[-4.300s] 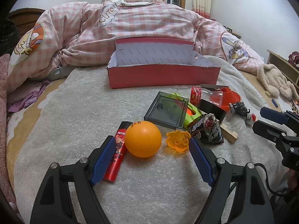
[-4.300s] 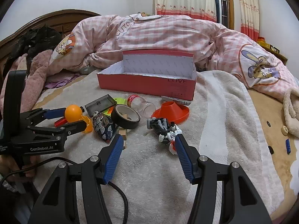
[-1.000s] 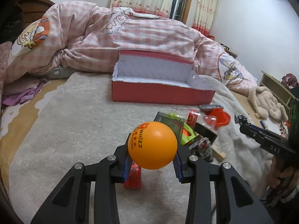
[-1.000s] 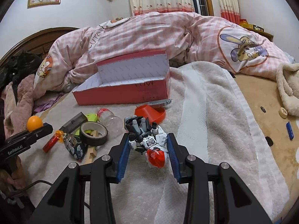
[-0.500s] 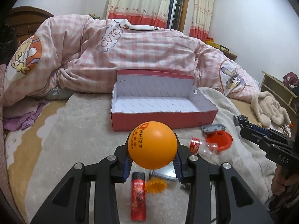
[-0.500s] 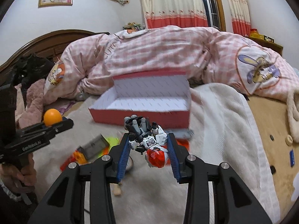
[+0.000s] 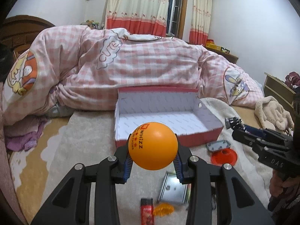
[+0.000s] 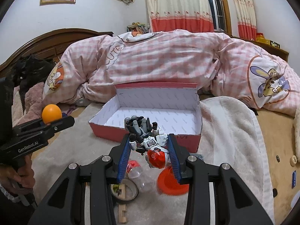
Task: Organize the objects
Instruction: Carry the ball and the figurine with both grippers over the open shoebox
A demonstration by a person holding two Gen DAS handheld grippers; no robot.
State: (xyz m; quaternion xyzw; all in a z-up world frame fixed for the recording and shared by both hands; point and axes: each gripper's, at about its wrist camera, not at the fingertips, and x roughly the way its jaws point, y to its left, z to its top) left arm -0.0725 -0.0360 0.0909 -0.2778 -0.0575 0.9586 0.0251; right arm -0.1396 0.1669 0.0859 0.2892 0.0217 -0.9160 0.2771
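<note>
A red box (image 7: 168,140) with a white inside lay open just ahead of both grippers. The right gripper (image 8: 150,150) clamped a toy robot (image 8: 148,140) in the air before the box's near wall. The left gripper (image 7: 152,161) pinched an orange ball (image 7: 152,145), likewise raised short of the box.

The orange ball (image 7: 152,146) looked smooth, matt plastic; the red box (image 7: 168,112) was cardboard lined with white paper; the blanket (image 7: 90,140) was fuzzy cloth.
</note>
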